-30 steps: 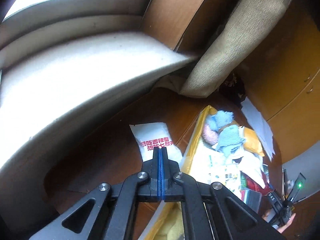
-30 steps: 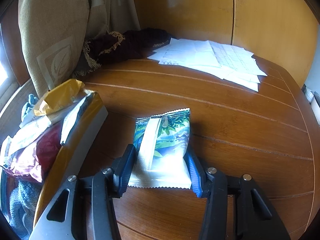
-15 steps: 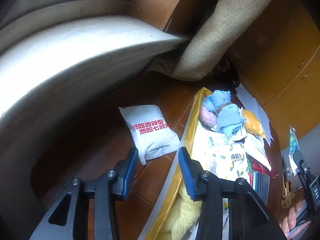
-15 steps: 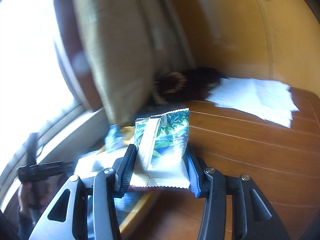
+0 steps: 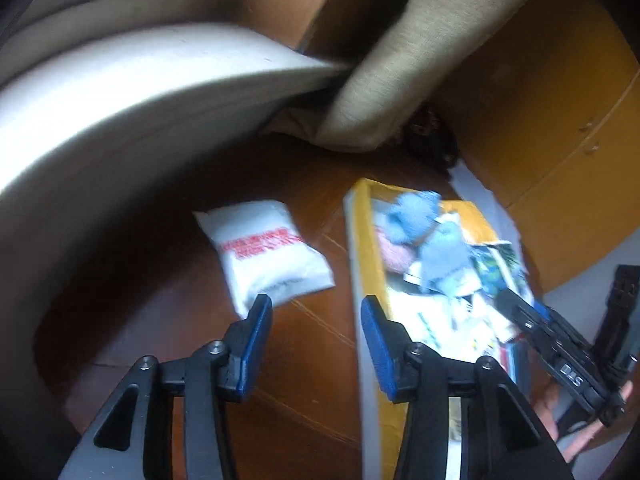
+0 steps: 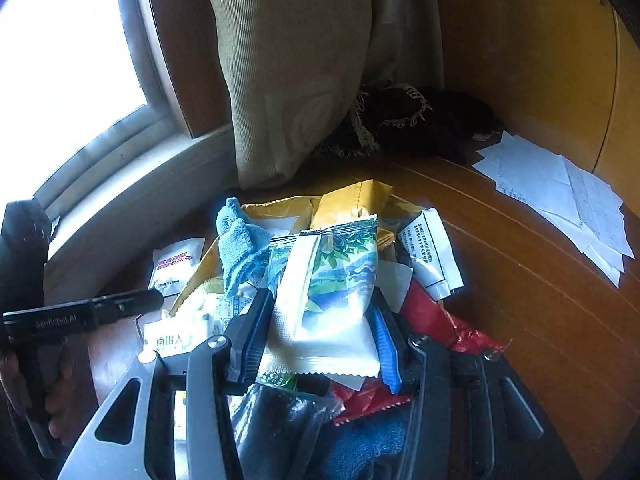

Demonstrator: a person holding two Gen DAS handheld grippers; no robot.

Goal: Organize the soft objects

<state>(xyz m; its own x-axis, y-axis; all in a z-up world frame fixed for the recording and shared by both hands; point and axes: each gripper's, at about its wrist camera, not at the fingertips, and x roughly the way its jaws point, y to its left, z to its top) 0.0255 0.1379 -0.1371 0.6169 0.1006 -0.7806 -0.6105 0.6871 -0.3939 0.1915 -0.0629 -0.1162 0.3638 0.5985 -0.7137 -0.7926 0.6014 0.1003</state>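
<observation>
My right gripper (image 6: 320, 320) is shut on a green and white snack packet (image 6: 328, 288) and holds it over the yellow box (image 6: 352, 196), which is full of packets and blue cloths (image 6: 240, 244). My left gripper (image 5: 316, 320) is open and empty above the wooden table. A white packet with red print (image 5: 264, 252) lies just ahead of its left finger (image 5: 256, 336). The yellow box (image 5: 366, 248) is to the right of it. The right gripper (image 5: 560, 360) shows over the box in the left wrist view. The white packet (image 6: 174, 264) also shows left of the box in the right wrist view.
A beige cushion (image 6: 296, 72) leans at the back against the window corner. A dark fringed cloth (image 6: 420, 120) lies behind the box. Loose white papers (image 6: 560, 196) lie on the table at the right. A pale curved sill (image 5: 120, 112) borders the table on the left.
My right gripper lifted the snack packet off the table and swung it left over the yellow box. My left gripper went from shut to open and now sits closer to the white packet.
</observation>
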